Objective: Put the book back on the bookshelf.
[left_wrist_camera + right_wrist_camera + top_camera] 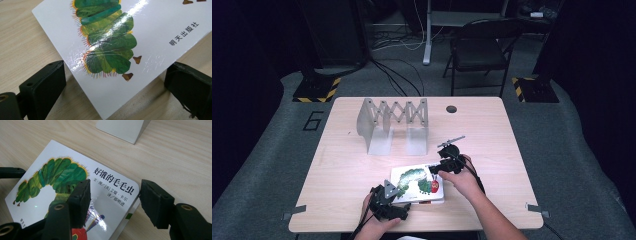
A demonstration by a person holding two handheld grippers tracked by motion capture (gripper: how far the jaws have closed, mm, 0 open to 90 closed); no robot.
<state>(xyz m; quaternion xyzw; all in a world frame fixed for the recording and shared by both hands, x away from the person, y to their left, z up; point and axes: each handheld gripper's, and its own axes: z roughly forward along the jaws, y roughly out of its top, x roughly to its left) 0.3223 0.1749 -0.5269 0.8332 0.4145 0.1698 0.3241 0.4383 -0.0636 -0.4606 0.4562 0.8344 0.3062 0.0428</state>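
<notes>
A white board book (417,184) with a green caterpillar on its cover lies flat near the table's front edge. My left gripper (401,201) is at the book's near left corner. In the left gripper view that gripper (115,86) is open, and the book (110,45) pokes its corner in between the two jaws without touching either. My right gripper (439,170) is at the book's far right corner. There the gripper (115,197) is open: one jaw hovers over the cover (57,177), the other stands just past the book's edge.
A grey metal expanding book rack (392,122) stands upright behind the book at mid-table; its base (122,128) is close beyond the right gripper. A cable hole (451,109) sits at the table's back edge. A folding chair (479,50) stands on the floor behind.
</notes>
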